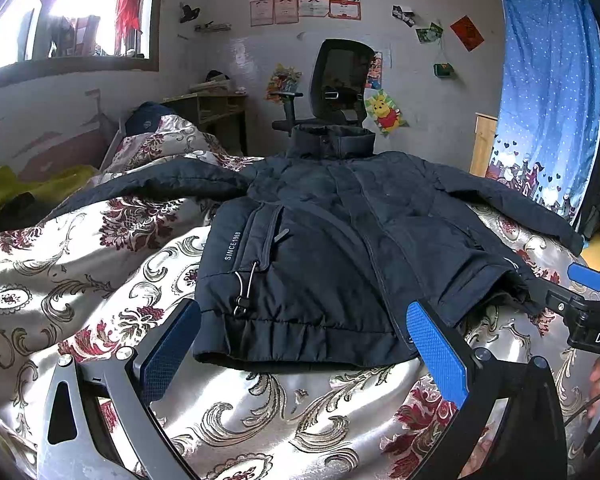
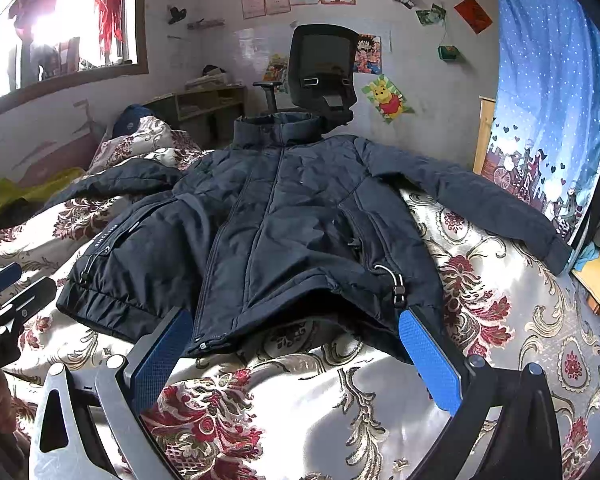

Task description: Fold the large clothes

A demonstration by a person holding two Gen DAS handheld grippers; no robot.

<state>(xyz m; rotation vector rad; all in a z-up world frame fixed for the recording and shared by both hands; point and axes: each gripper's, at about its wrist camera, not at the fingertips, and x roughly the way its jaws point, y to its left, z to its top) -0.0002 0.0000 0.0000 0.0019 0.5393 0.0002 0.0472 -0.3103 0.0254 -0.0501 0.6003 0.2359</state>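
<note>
A dark navy padded jacket [image 1: 320,248] lies face up on the bed, collar toward the far wall, both sleeves spread out to the sides. It also shows in the right wrist view [image 2: 284,224]. My left gripper [image 1: 304,344] is open and empty, its blue pads just short of the jacket's hem on the left half. My right gripper [image 2: 296,348] is open and empty at the hem on the right half, where the hem is lifted a little off the bed. The right gripper shows at the right edge of the left wrist view [image 1: 592,304].
The bed is covered by a cream and red floral quilt [image 1: 112,288]. A black office chair [image 1: 340,84] and a desk [image 1: 216,112] stand behind the bed. A blue curtain [image 1: 552,92] hangs at the right. A yellow-green cloth [image 1: 24,188] lies at the far left.
</note>
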